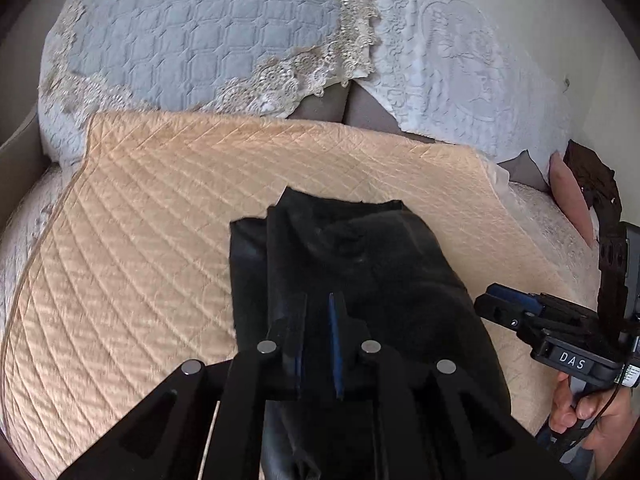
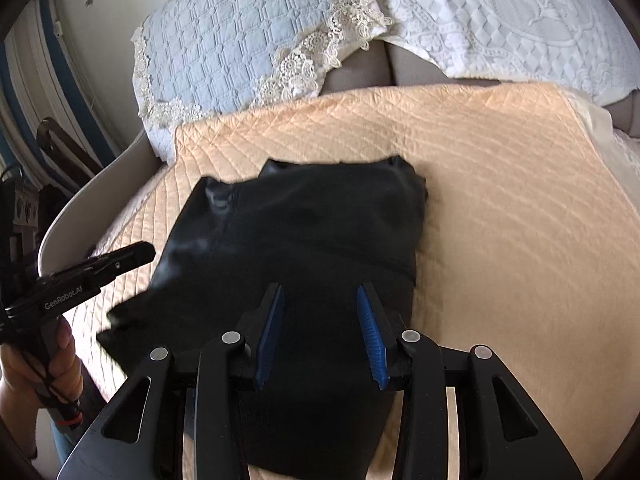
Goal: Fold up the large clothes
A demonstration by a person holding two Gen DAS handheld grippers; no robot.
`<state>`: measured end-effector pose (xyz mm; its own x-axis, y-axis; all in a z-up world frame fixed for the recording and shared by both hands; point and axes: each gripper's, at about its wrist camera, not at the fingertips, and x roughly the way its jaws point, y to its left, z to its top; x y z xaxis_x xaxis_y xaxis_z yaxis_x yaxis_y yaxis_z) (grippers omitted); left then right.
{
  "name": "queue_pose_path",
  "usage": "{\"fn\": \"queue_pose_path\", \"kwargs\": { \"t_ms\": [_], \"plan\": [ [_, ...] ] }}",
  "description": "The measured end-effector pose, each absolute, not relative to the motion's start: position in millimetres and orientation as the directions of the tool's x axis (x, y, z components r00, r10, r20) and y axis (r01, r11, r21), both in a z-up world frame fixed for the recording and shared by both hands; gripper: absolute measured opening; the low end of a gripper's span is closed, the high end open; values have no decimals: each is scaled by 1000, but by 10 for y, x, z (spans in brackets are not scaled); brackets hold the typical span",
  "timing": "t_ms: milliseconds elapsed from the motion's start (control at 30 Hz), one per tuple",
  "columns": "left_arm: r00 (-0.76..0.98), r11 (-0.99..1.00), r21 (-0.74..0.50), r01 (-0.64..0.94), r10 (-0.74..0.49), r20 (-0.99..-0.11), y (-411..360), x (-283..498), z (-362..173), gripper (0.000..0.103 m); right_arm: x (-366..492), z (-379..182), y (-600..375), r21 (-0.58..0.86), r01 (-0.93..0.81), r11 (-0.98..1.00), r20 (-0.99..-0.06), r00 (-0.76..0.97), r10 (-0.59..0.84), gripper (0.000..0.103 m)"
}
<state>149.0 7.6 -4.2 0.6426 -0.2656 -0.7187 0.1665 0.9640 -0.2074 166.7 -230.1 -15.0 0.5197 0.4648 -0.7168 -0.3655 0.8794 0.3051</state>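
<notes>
A: Most folds look done. Black garment (image 2: 304, 240) is a compact stack mid-quilt (image 2: 500, 208), though its near-left corner (image 2: 120, 320) flares out loose.
B: Grippers?
A: Left gripper (image 1: 316, 344) nearly closed, whether cloth is pinched I can't tell. Right gripper (image 2: 320, 332) parted, pads clear of cloth.
B: Room?
A: Bare quilt all round; pillows (image 2: 240, 40) behind, bed edge (image 2: 80, 208) left.

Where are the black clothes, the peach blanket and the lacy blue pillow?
Black clothes (image 2: 320, 224): right wrist view, middle of the folded pile.
Peach blanket (image 2: 500, 200): right wrist view, bare quilted part right of the clothes.
Blue pillow (image 1: 192, 40): left wrist view, quilted middle.
</notes>
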Motion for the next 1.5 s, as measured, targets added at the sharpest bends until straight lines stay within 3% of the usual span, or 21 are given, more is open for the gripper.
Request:
{"fn": "queue_pose_path", "kwargs": {
  "t_ms": [167,233,333,600,733,867,1200,1500],
  "plan": [
    [571,973,-166,162,-230,-788,-51,2056,-351,12,2163,-170,-2069,324,-362,874,-731,490,474,39],
    [519,969,-203,137,-245,-819,6,2164,-571,11,2332,-296,-1947,309,-351,884,-770,453,449,39],
    [540,966,-216,138,-257,-801,64,2080,-563,10,2411,-444,-1822,276,-373,886,-800,421,427,40],
    [627,964,-216,155,-265,-733,243,1151,-233,10,1752,-117,-2070,306,-386,870,-734,486,474,40],
    [620,969,-208,132,-245,-745,275,844,-373,11,1331,-71,-2170,339,-396,853,-712,485,508,40],
    [610,962,-259,83,-255,-750,365,833,-535,15,1177,-314,-2081,299,-408,863,-764,440,473,40],
    [614,976,-208,58,-199,-764,351,824,-539,29,1214,-391,-2096,289,-381,879,-759,468,452,40],
    [625,971,-230,69,-222,-748,396,688,-297,28,1051,-188,-2224,292,-371,881,-750,483,452,41]
  ]
}}
